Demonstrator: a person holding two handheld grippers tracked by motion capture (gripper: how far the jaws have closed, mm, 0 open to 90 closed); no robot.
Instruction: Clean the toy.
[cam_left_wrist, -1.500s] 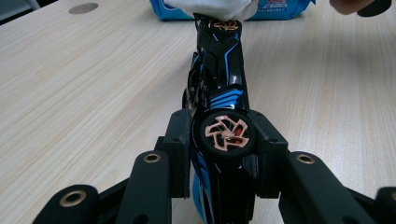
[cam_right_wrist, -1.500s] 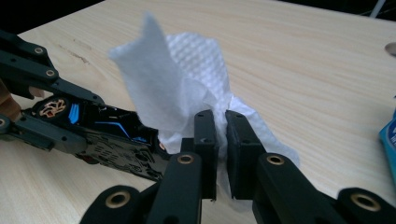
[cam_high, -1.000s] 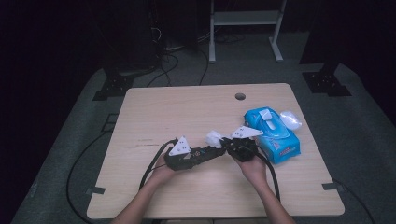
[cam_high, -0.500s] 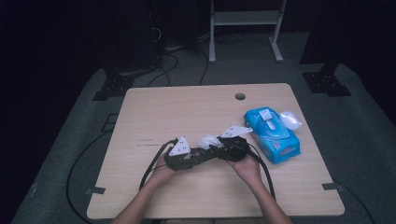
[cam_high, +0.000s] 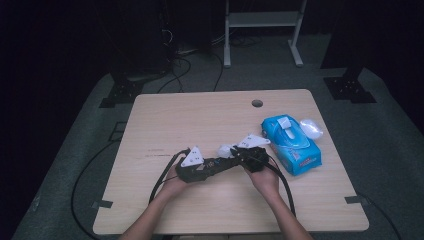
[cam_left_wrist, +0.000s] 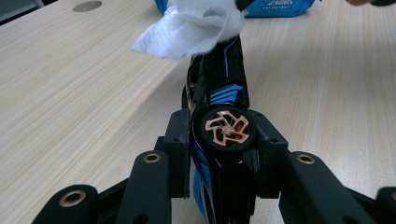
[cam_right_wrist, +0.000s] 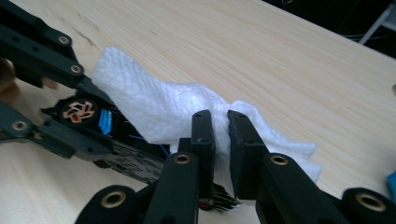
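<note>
A black and blue toy car (cam_left_wrist: 219, 116) with copper-coloured wheels lies on its side between the jaws of my left gripper (cam_left_wrist: 219, 140), which is shut on it. The same toy car (cam_right_wrist: 88, 121) shows in the right gripper view, partly under a white wipe (cam_right_wrist: 163, 112). My right gripper (cam_right_wrist: 220, 126) is shut on that wipe and holds it against the car. From above, the left gripper (cam_high: 212, 164) and the right gripper (cam_high: 239, 152) meet near the table's middle front, with the white wipe (cam_high: 226, 149) between them.
A blue pack of wet wipes (cam_high: 291, 144) lies at the table's right, with a crumpled white wipe (cam_high: 311, 129) just beyond it. The wooden table (cam_high: 200, 115) has a round cable hole (cam_high: 257, 103). Cables trail off the front left edge.
My right gripper has moved left from the blue pack with the wipe and now presses it on the car held in the left gripper.
</note>
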